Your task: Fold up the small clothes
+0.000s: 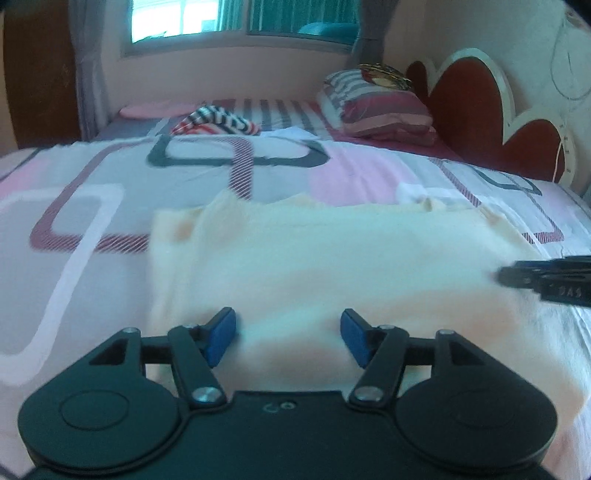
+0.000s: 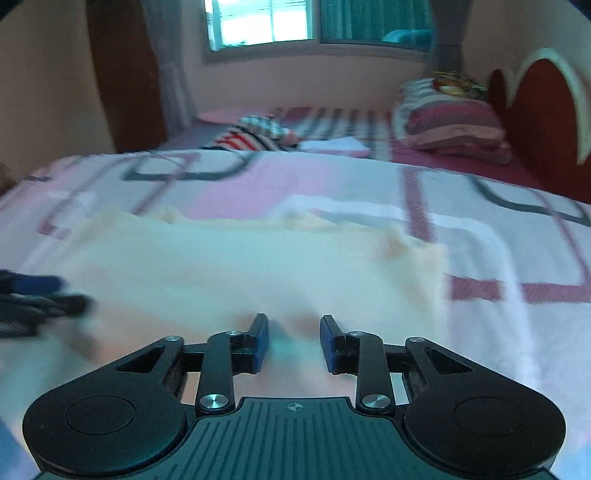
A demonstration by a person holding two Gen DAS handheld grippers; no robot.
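A pale cream garment (image 1: 332,258) lies spread flat on the patterned bedsheet; it also shows in the right wrist view (image 2: 258,266). My left gripper (image 1: 288,332) is open, its blue pads over the garment's near edge, nothing between them. My right gripper (image 2: 294,341) is open with a narrower gap, also at the near edge and empty. The right gripper shows at the right edge of the left wrist view (image 1: 546,280), and the left gripper shows blurred at the left edge of the right wrist view (image 2: 40,299).
The bed (image 1: 92,206) has a pink, grey and white sheet. A striped bundle of clothes (image 1: 218,122) and a white folded item (image 1: 295,133) lie further back. Striped pillows (image 1: 380,107) rest against a red heart-shaped headboard (image 1: 476,107). A window (image 1: 240,18) is behind.
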